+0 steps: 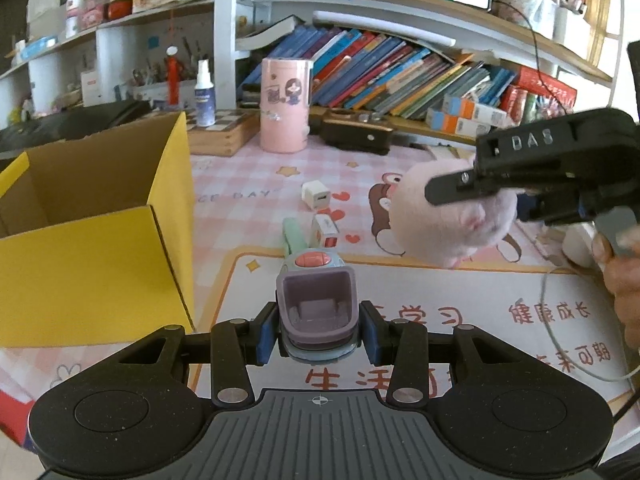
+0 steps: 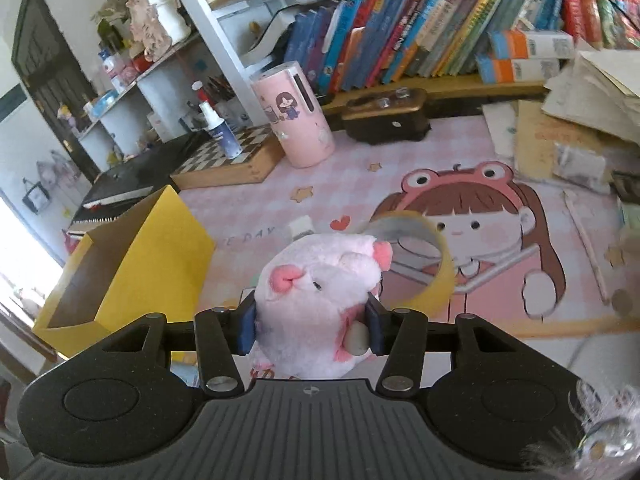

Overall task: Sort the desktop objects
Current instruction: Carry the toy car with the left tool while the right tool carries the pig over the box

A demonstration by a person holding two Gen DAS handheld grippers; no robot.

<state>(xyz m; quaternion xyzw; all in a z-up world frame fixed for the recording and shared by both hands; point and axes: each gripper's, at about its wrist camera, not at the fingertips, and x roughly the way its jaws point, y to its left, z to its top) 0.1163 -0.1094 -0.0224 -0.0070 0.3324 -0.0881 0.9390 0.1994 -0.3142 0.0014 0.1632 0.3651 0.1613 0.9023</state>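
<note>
My left gripper [image 1: 318,330] is shut on a small toy [image 1: 316,300] with a purple cup-shaped end, a teal body, a pink button and a green handle. It holds the toy low over the desk mat, just right of the open yellow cardboard box [image 1: 92,264]. My right gripper [image 2: 312,324] is shut on a pink plush animal [image 2: 316,280], its blue pads pressed into both sides. In the left wrist view the plush [image 1: 448,220] hangs above the mat at the right, with one black finger [image 1: 444,190] across it. The yellow box [image 2: 160,248] lies to the plush's left.
A white charger cube [image 1: 316,196] and a small white and red item [image 1: 326,232] lie on the mat. A tape roll [image 2: 436,276] sits beside the plush. A pink cylinder [image 1: 284,106], a chessboard box [image 2: 224,160], books and paper stacks line the back. A hand [image 1: 624,280] is at the right.
</note>
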